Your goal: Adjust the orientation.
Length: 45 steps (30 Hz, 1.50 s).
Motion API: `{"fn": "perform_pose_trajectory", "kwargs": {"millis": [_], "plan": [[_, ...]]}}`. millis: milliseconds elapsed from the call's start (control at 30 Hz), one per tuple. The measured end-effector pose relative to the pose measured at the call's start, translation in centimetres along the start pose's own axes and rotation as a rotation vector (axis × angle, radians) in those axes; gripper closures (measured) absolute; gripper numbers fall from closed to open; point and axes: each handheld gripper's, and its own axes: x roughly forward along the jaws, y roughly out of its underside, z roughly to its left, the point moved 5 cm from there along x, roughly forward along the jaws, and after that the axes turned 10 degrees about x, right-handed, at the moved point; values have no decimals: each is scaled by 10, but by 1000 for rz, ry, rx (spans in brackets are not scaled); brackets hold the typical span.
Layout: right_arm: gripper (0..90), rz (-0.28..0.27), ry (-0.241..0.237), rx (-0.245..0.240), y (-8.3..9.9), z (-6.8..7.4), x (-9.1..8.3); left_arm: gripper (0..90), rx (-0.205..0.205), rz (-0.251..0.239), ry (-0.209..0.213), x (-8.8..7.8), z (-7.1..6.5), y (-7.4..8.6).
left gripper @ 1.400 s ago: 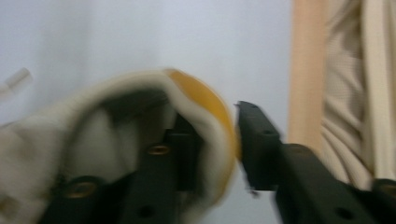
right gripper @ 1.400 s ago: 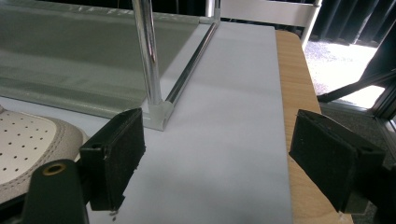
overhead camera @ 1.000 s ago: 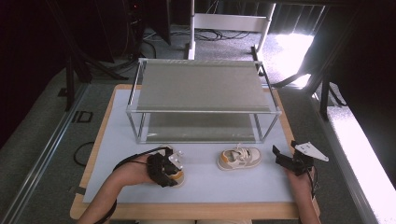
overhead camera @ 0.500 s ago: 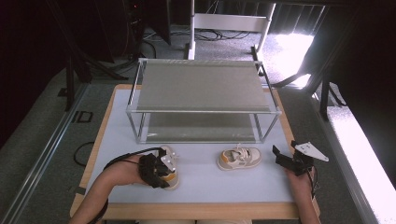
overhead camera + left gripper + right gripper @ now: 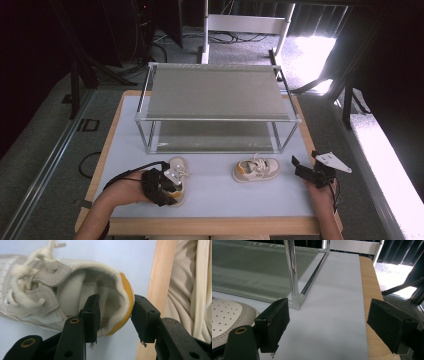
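Fingers (image 5: 92, 315) of the left gripper (image 5: 159, 186) have just been opening around the heel of the near shoe (image 5: 176, 181) (one inside, one outside), in front of the rack (image 5: 217, 117). A firm squeeze is needed before lifting. Right gripper (image 5: 309, 172) is held wide apart, holding nothing.

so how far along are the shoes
Nothing is shelved yet: the rack holds no shoes. The left gripper straddles the left shoe heel, its jaws just having opened, a gap at the outer pad. The right shoe lies untouched beside the open right gripper.
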Motion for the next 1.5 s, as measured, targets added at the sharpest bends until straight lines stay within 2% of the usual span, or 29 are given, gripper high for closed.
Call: {"fn": "perform_pose_trajectory", "kwargs": {"millis": [33,133,267,467,667,833,867,1000,1033,1067,1100,1233,1267,1333,1400,1433,1500], "plan": [[172,-2,1,-1,0,0,0,525,-7,-15,-7,-1,0,0],[172,-2,2,-6,0,1,0,490,-32,-55,-23,-6,1,0],[172,0,4,-13,0,1,0,431,-51,-81,-51,-13,-1,-1],[171,12,-7,3,0,0,1,421,-78,-130,-86,-17,-6,1],[171,25,-18,-9,1,1,1,390,-162,-238,-119,-20,-5,10],[151,34,-17,-26,1,3,2,391,-190,-327,-121,-27,-10,19],[150,33,-16,-26,1,3,2,391,-187,-340,-136,-29,-11,21],[150,34,-18,-21,1,3,2,391,-220,-399,-195,-36,-11,33],[150,34,-18,-21,1,3,2,391,-220,-399,-195,-36,-11,33],[150,36,-19,-21,1,2,2,391,-242,-429,-210,-38,-10,40],[150,45,-23,-25,1,3,3,391,-254,-439,-217,-38,-10,44],[132,46,-25,-7,1,2,3,391,-313,-501,-301,-41,-7,57],[134,45,-30,-1,1,1,2,390,-325,-525,-344,-42,-5,61],[132,52,-47,21,1,0,2,390,-374,-578,-420,-44,-1,72],[125,54,-55,30,1,-1,2,354,-430,-610,-535,-44,5,84],[126,58,-54,27,1,-1,2,347,-463,-624,-591,-44,7,90],[145,58,-54,6,1,2,2,331,-534,-659,-661,-44,12,103]]}}
